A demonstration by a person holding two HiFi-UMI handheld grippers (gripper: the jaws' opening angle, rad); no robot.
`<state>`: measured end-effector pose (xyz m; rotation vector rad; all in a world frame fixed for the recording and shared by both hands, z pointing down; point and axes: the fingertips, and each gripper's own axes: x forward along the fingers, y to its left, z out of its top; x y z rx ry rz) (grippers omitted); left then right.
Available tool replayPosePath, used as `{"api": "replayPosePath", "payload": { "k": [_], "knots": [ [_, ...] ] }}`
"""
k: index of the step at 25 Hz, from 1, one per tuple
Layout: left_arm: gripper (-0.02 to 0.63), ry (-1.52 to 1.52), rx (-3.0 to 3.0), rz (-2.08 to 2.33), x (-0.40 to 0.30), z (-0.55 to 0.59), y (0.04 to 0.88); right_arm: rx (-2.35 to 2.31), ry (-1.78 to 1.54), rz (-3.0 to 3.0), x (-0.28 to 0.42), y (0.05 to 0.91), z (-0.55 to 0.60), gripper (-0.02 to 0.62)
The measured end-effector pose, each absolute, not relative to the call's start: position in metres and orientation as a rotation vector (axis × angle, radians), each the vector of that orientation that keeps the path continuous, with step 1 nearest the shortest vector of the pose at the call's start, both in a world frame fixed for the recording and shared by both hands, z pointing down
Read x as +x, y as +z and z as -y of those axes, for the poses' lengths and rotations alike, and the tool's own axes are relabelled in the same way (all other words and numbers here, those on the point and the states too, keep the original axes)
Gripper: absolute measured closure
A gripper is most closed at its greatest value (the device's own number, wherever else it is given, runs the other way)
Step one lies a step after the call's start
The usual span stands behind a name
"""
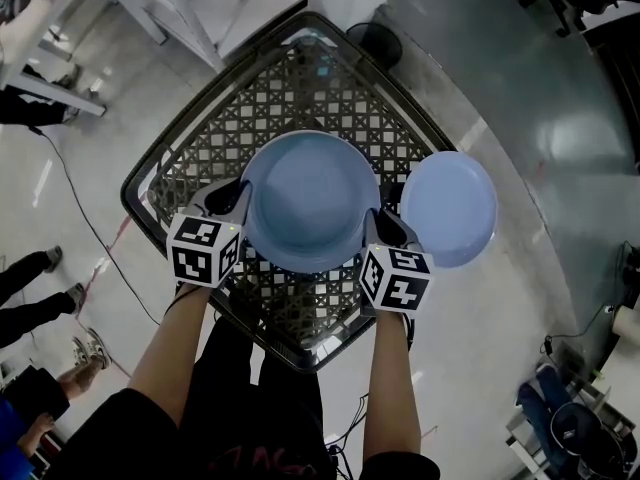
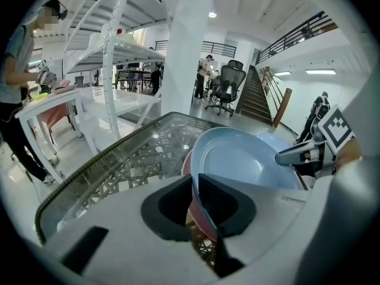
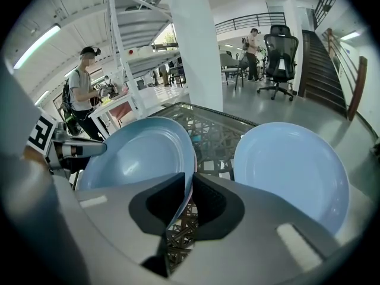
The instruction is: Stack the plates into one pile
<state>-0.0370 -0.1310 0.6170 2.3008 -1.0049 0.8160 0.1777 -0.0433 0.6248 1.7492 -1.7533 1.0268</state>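
A deep blue plate (image 1: 310,203) sits over the middle of the glass lattice table (image 1: 150,173). My left gripper (image 1: 240,206) is shut on its left rim and my right gripper (image 1: 378,224) on its right rim. In the left gripper view the blue plate (image 2: 243,159) runs between the jaws (image 2: 195,203), and a pink plate (image 2: 199,221) lies directly beneath it. In the right gripper view the same rim (image 3: 136,153) passes through the jaws (image 3: 189,198). A second, paler blue plate (image 1: 450,208) (image 3: 291,165) lies flat at the table's right corner, apart from the others.
The table's metal edge (image 1: 300,353) is close to my body. People's legs (image 1: 30,288) and a cable (image 1: 90,228) are on the floor at left. A white pillar (image 2: 190,46), white benches (image 2: 53,100) and an office chair (image 3: 279,52) stand beyond the table.
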Motion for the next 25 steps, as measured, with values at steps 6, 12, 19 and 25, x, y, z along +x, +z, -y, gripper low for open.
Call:
{"api": "replayPosePath", "payload": {
  "k": [6,12,19,25],
  "knots": [
    [0.571,0.823,2.278,1.001,-0.039,0.131,0.625,1.747,1.012,1.756,0.176,0.628,0.045,0.541],
    [0.557,0.848,2.271,1.006,-0.041,0.132,0.630,1.757,0.994,1.762,0.176,0.629,0.046,0.526],
    [0.517,0.875,2.304,0.989,-0.041,0.130,0.632,1.765,0.986,1.776,0.173,0.628,0.048,0.501],
    [0.466,0.902,2.357,0.980,-0.036,0.129,0.629,1.772,0.983,1.774,0.173,0.628,0.049,0.500]
  ]
}}
